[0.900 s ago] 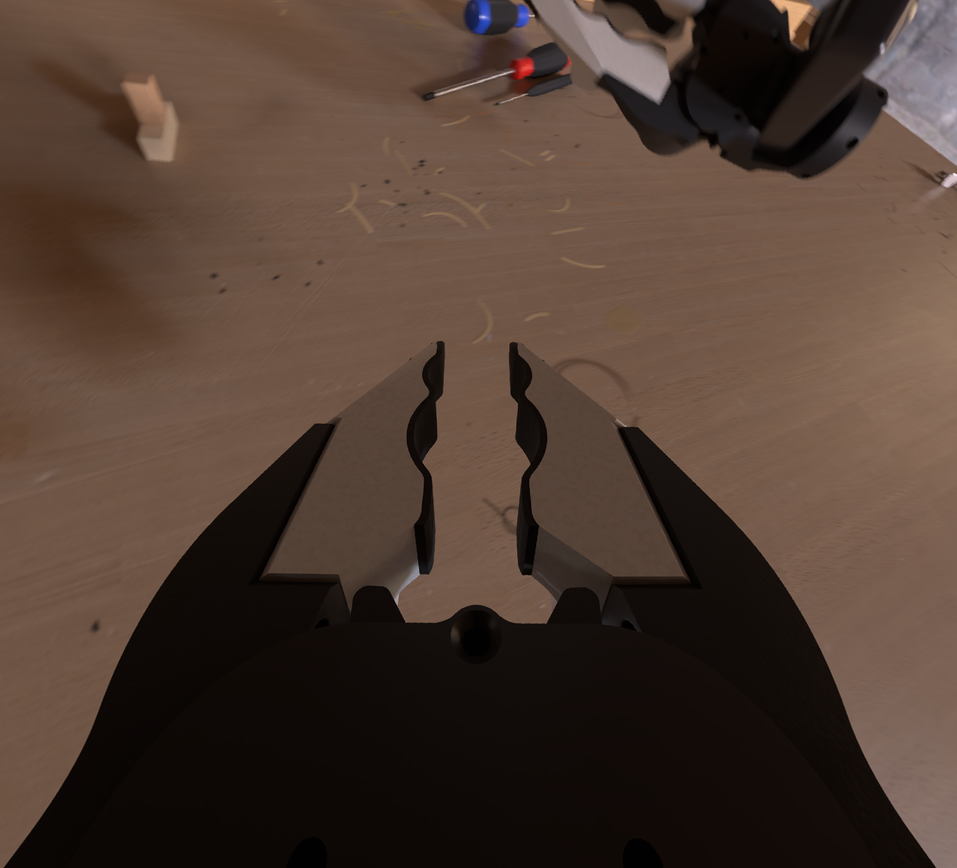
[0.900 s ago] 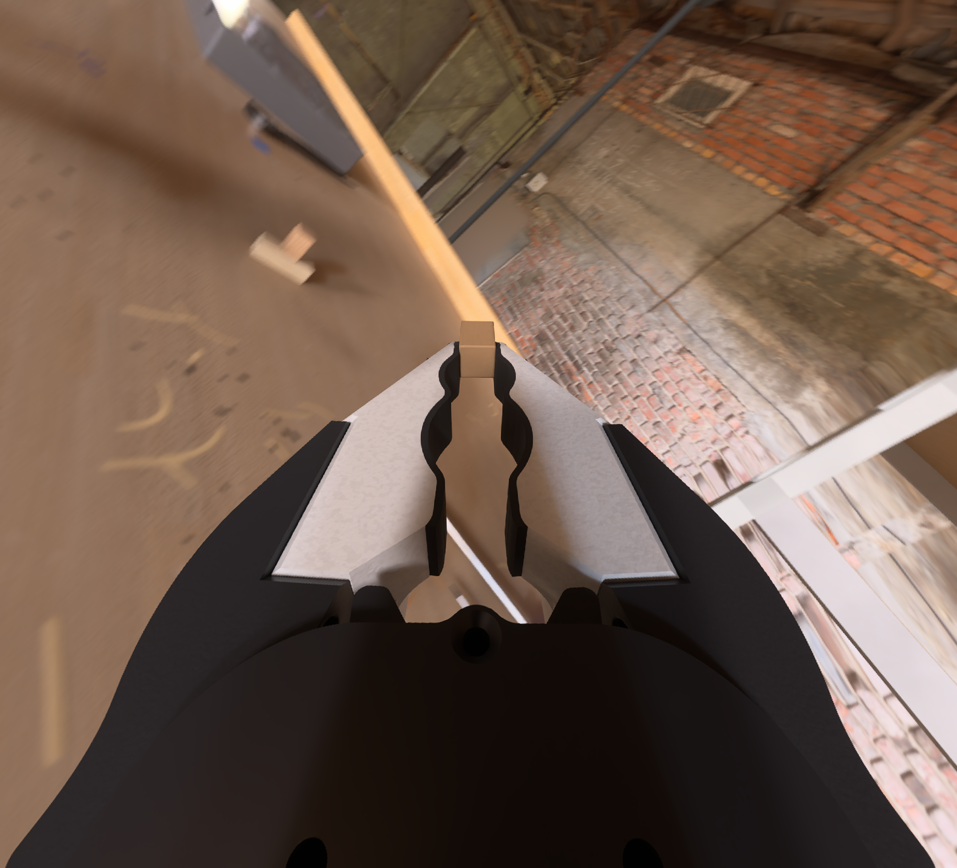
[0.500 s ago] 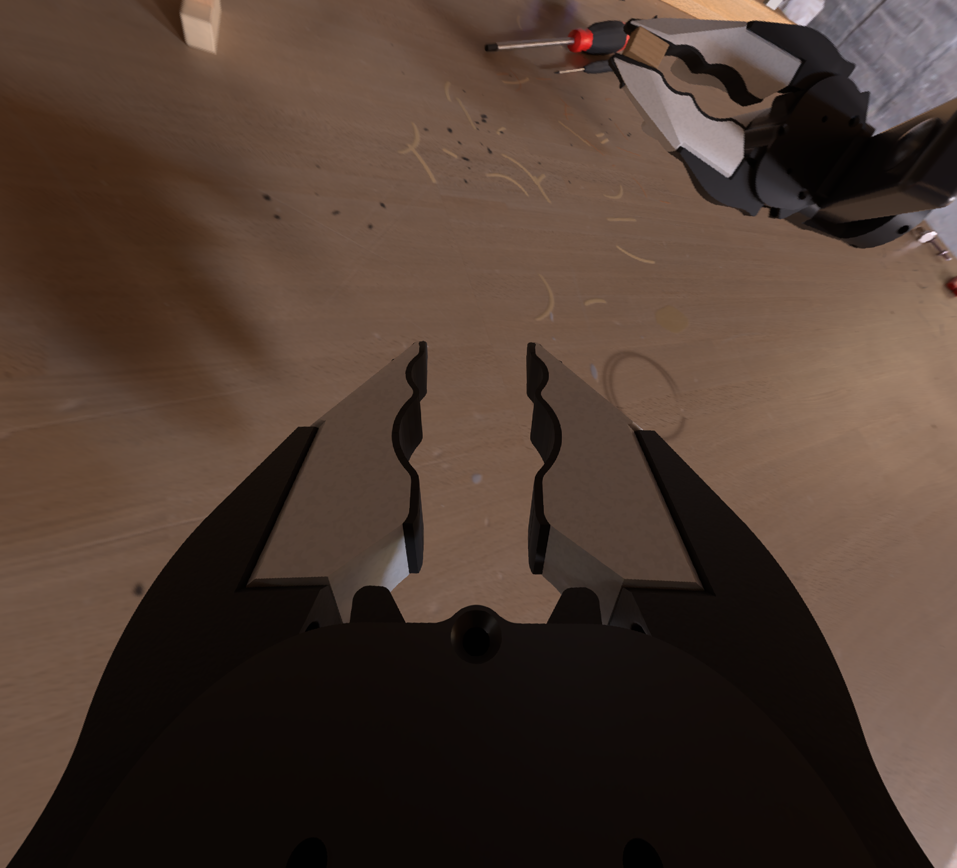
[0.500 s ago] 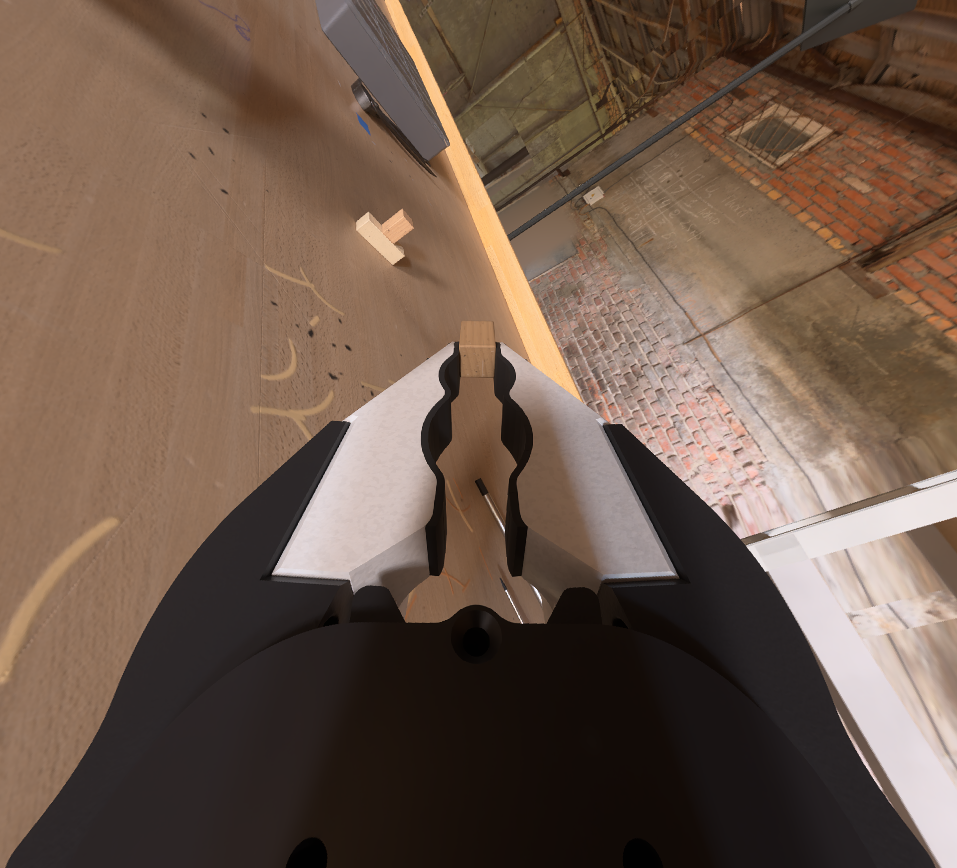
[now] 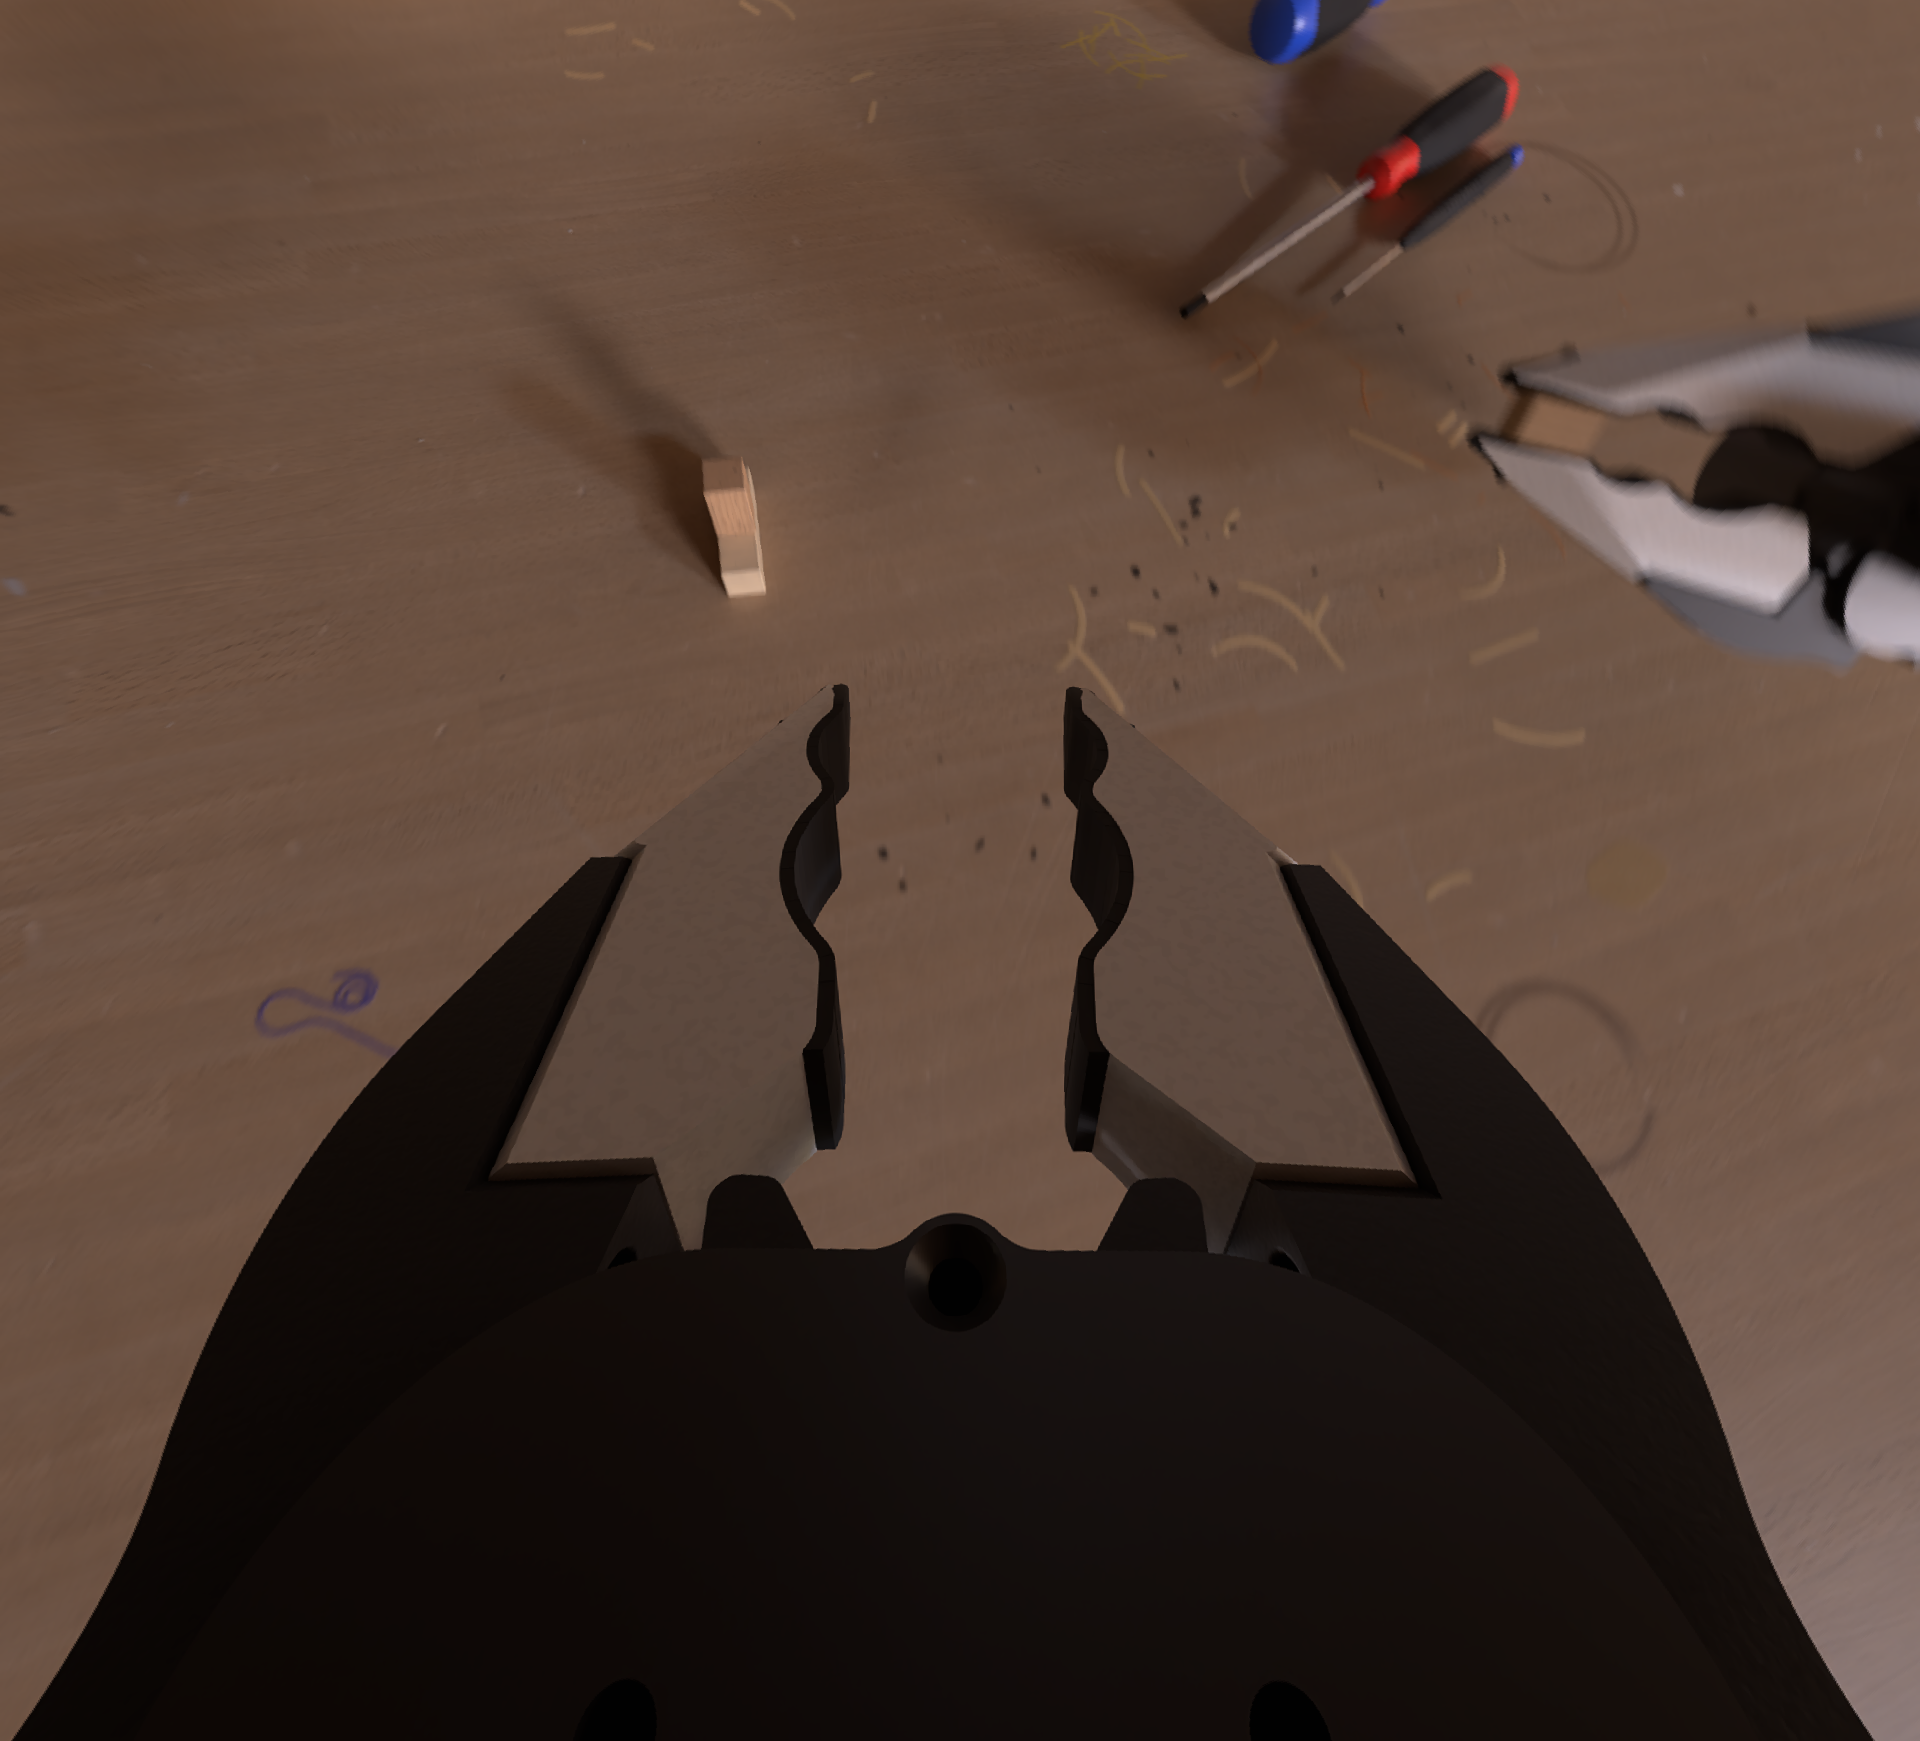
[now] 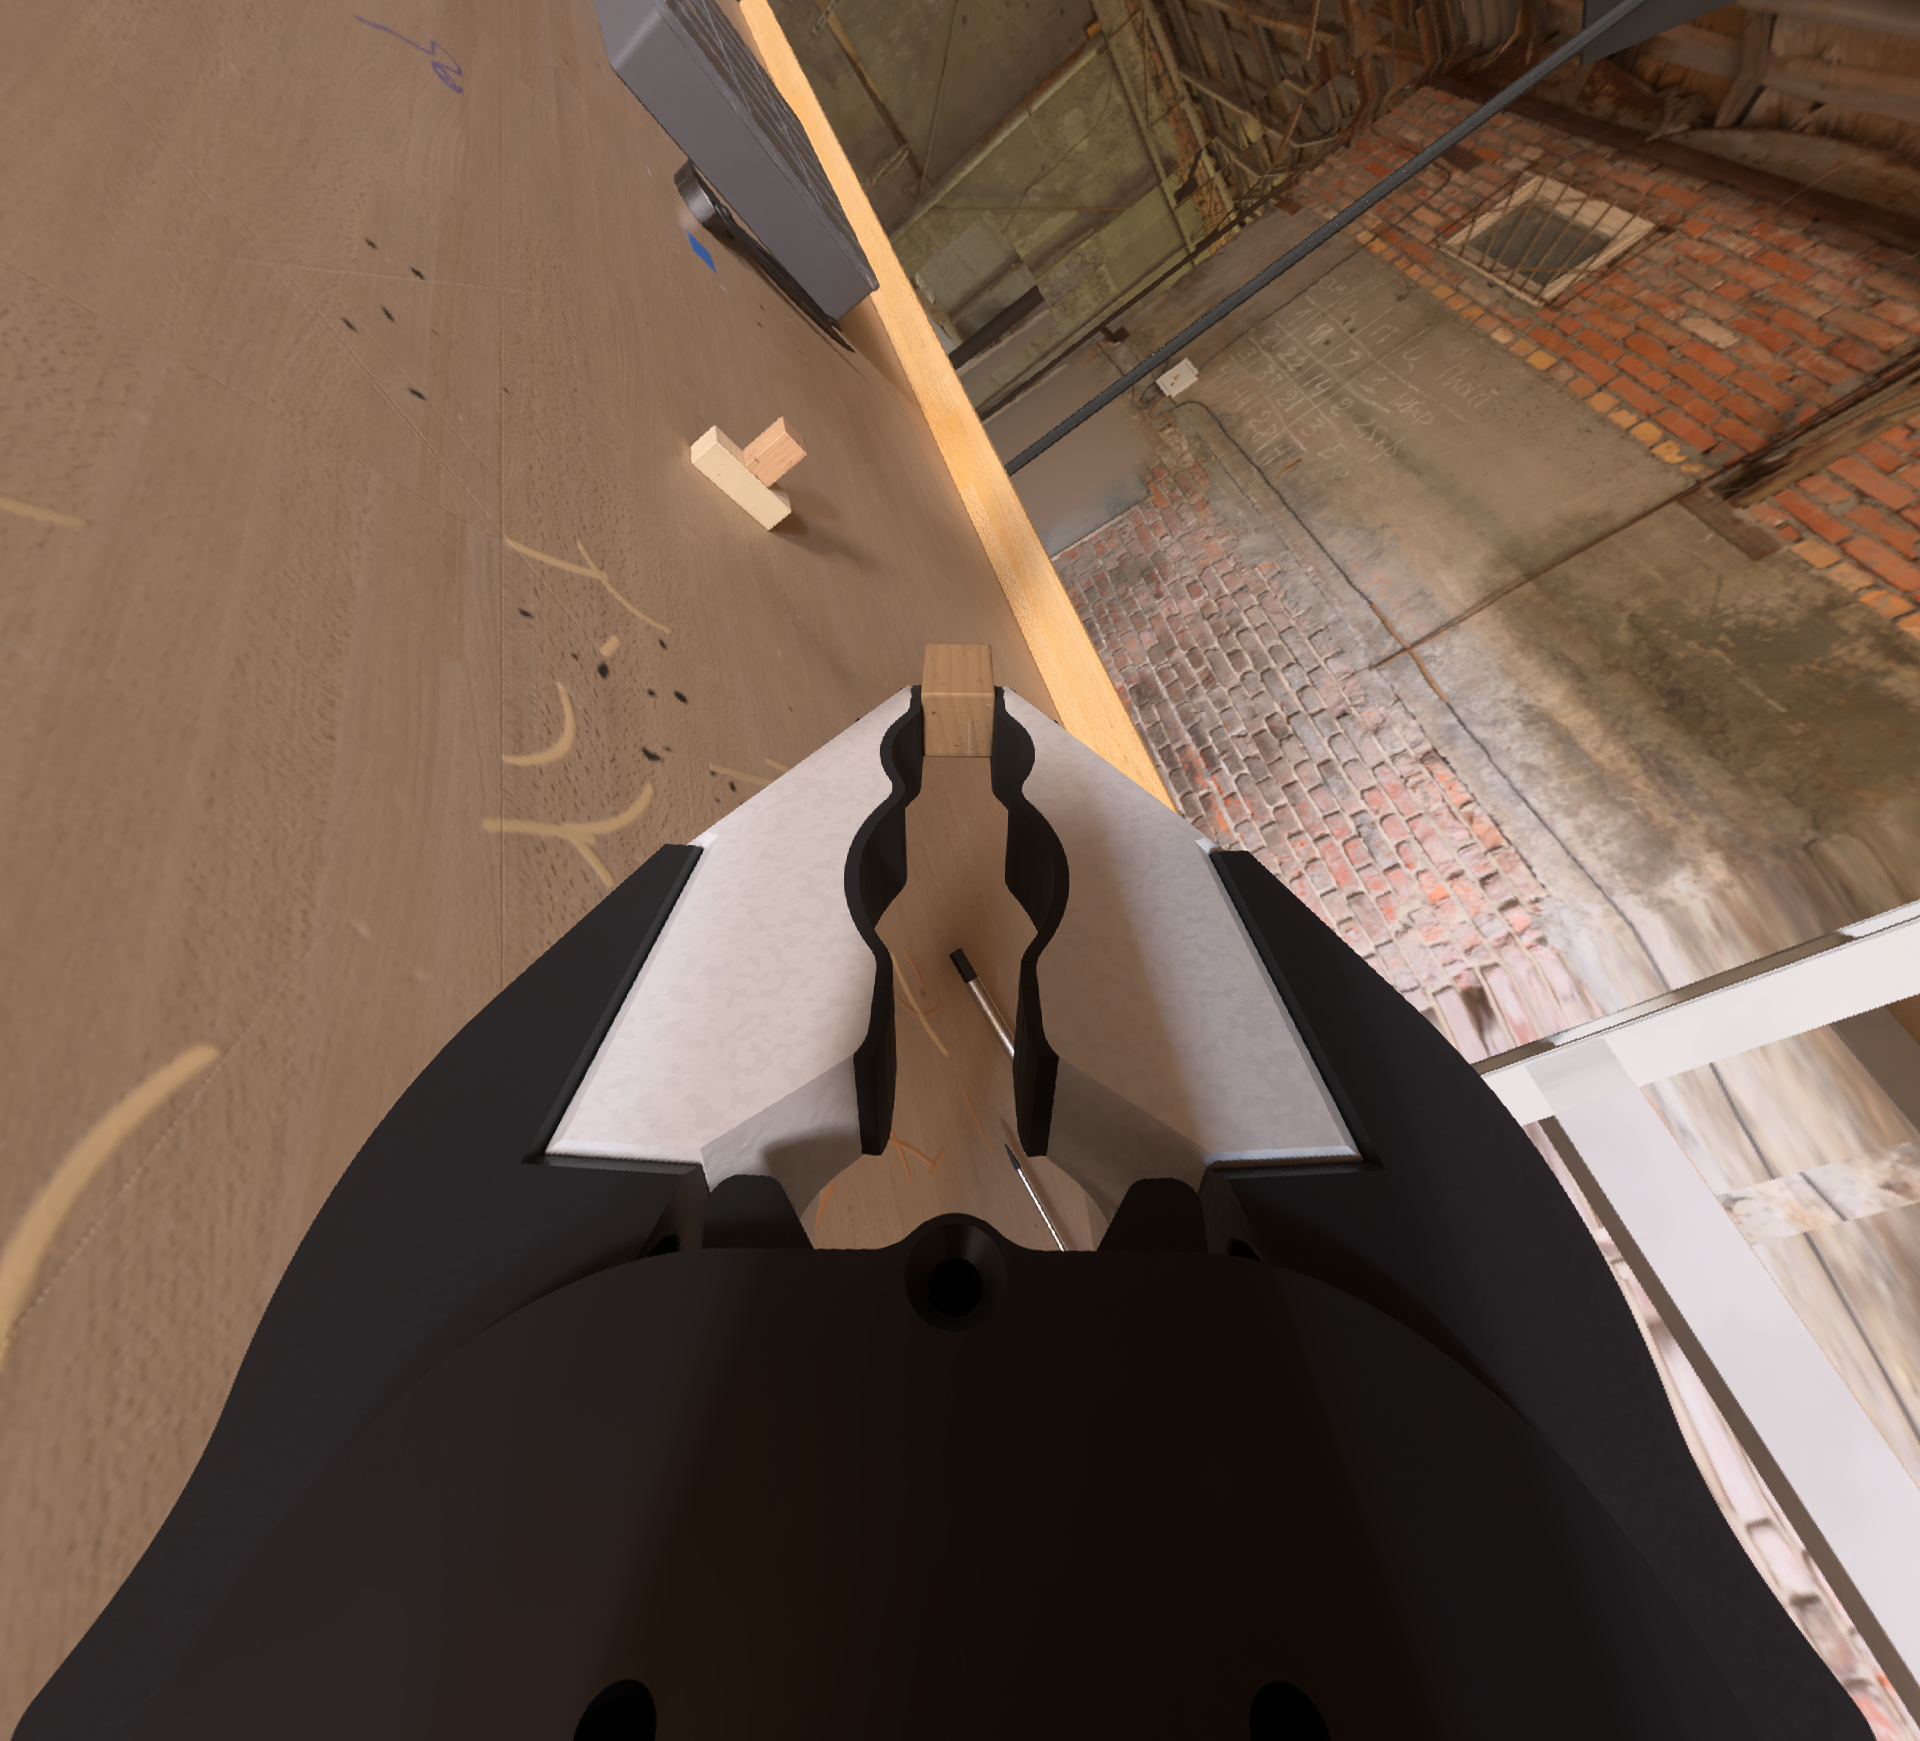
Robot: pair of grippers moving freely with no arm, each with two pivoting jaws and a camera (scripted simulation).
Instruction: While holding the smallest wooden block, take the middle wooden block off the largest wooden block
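My right gripper [image 6: 958, 704] pinches the smallest block [image 6: 957, 700]; my left gripper [image 5: 956, 704] hangs open above the bench [image 5: 364, 289], near the stacked blocks [image 5: 736, 528].

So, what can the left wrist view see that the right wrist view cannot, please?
Only the left wrist view: the open left gripper, the blue-handled screwdriver and the red-handled screwdriver.

Only the right wrist view: a grey case and a brick wall.

Both: the middle block stacked on the largest block, and the smallest block gripped by the right gripper.
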